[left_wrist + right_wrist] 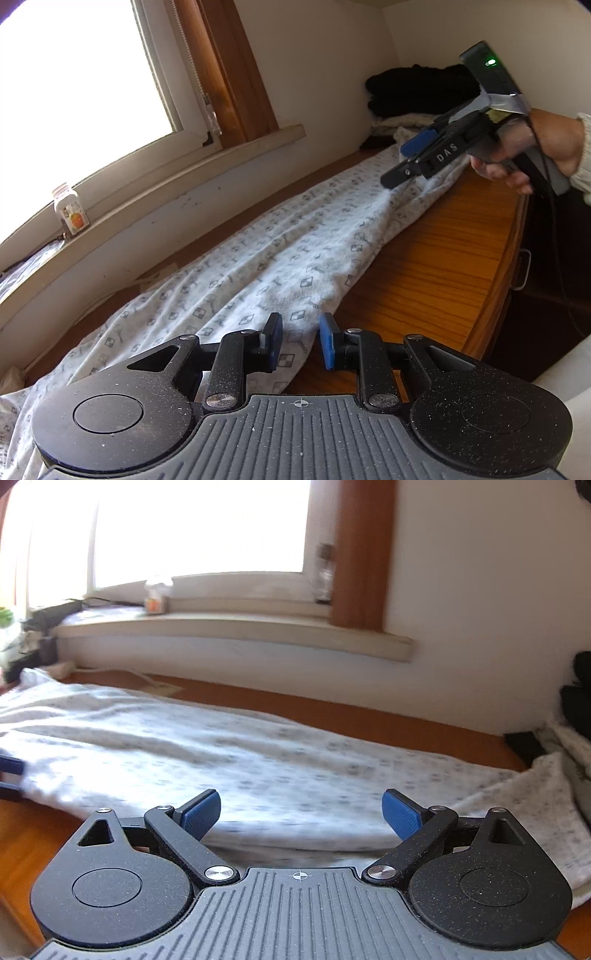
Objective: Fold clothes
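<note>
Patterned white garment (258,258) lay stretched lengthwise across the wooden table (436,266), from lower left to upper right of the left wrist view, probably to flatten it for folding. Left gripper (300,341) hovered over the near end, jaws parted, empty. Right gripper (301,814) spread wide, released, low over the cloth's near edge. Shown only in the left wrist view: the holding hand (532,155) and stacked dark clothes (417,88), upper right. Right wrist view blurred.

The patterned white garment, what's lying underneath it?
The patterned white garment lies spread on a wooden tabletop, bare beside and behind it. Whether anything else sits beneath the fabric cannot be seen; the cloth covers it.
</note>
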{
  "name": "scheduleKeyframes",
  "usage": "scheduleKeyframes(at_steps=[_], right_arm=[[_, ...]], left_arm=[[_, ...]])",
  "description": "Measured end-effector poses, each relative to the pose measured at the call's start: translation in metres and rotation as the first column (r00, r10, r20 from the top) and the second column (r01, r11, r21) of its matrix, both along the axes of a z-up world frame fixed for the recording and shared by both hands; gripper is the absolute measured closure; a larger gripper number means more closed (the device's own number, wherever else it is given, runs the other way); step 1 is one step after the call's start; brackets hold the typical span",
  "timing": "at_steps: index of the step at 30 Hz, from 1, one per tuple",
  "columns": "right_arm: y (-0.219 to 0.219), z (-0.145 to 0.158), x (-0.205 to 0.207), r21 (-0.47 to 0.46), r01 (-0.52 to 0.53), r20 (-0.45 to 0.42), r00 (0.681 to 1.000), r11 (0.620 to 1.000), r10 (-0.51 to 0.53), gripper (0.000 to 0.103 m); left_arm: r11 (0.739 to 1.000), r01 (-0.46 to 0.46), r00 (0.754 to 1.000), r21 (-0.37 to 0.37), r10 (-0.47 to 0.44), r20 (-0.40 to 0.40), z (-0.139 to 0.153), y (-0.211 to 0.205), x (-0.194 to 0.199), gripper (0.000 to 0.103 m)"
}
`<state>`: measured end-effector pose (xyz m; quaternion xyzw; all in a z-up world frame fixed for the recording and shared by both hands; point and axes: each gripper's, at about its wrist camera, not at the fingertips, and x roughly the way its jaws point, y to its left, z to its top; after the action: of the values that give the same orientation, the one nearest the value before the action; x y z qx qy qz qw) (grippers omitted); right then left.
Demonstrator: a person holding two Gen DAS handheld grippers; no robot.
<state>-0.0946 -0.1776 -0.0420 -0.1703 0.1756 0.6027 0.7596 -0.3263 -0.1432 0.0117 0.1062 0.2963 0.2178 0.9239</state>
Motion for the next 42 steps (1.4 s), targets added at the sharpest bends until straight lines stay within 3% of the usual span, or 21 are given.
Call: scheduleKeyframes(at_steps=[2,3,4,6,9,11,16,20,27,33,35,36,39,42], right_arm=[[-0.003,-0.002,-0.017,0.021,-0.038,-0.028,0.999,0.999,0.039,0.009],[-0.005,-0.003,-0.024,0.033,-0.055,-0.044,0.997,0.998,0.057,0.008],[-0.007,-0.004,-0.03,0.046,-0.072,-0.061,0.995,0.996,0.075,0.008],[-0.01,-0.005,-0.043,0.068,-0.1,-0.085,0.991,0.993,0.105,0.006],[-0.009,-0.006,-0.062,0.091,-0.14,-0.087,0.985,0.986,0.148,0.006],[-0.007,-0.005,-0.069,0.098,-0.157,-0.093,0.982,0.983,0.166,0.006],[-0.007,-0.001,-0.085,0.102,-0.187,-0.066,0.979,0.977,0.194,0.005],[-0.007,0.003,-0.097,0.101,-0.211,-0.038,0.976,0.972,0.216,0.005],[0.005,-0.006,-0.118,0.045,-0.262,0.02,0.965,0.964,0.261,0.007],[0.008,-0.008,-0.126,0.024,-0.28,0.049,0.959,0.96,0.279,0.006],[0.01,-0.009,-0.127,0.019,-0.27,0.063,0.961,0.963,0.269,0.006],[0.01,-0.008,-0.127,0.024,-0.271,0.058,0.961,0.962,0.27,0.006],[0.009,-0.007,-0.129,0.039,-0.278,0.043,0.96,0.96,0.277,0.006],[0.006,-0.005,-0.131,0.066,-0.28,0.032,0.96,0.958,0.278,0.007]], left_arm=[[1.0,0.001,1.0,0.013,-0.001,-0.011,-0.002,-0.001,0.001,0.054],[1.0,0.003,1.0,0.023,-0.003,-0.018,-0.004,-0.003,0.003,0.048],[1.0,0.005,1.0,0.031,-0.004,-0.023,-0.005,-0.003,0.003,0.042],[0.999,0.005,1.0,0.034,-0.004,-0.027,-0.007,-0.001,0.005,0.042],[0.999,0.0,0.999,0.038,0.001,-0.033,-0.007,0.004,0.006,0.055],[0.999,-0.008,1.0,0.035,0.009,-0.024,-0.003,0.011,0.006,0.078],[0.997,-0.039,0.999,0.061,0.037,0.037,0.021,0.027,0.002,0.094],[0.995,-0.078,0.993,0.057,0.073,0.089,0.04,0.046,-0.001,0.094],[0.997,-0.077,0.994,0.028,0.074,0.084,0.033,0.04,-0.01,0.094],[0.998,-0.026,0.999,0.051,0.025,0.031,0.015,0.018,-0.01,0.065],[0.998,-0.009,1.0,0.059,0.008,0.013,0.01,0.011,-0.01,0.043],[0.998,-0.001,1.0,0.062,0.0,0.004,0.007,0.007,-0.01,0.041],[0.998,0.007,1.0,0.066,-0.007,-0.01,0.003,0.007,-0.008,0.049],[0.998,0.008,1.0,0.065,-0.007,-0.013,0.003,0.012,-0.005,0.085]])
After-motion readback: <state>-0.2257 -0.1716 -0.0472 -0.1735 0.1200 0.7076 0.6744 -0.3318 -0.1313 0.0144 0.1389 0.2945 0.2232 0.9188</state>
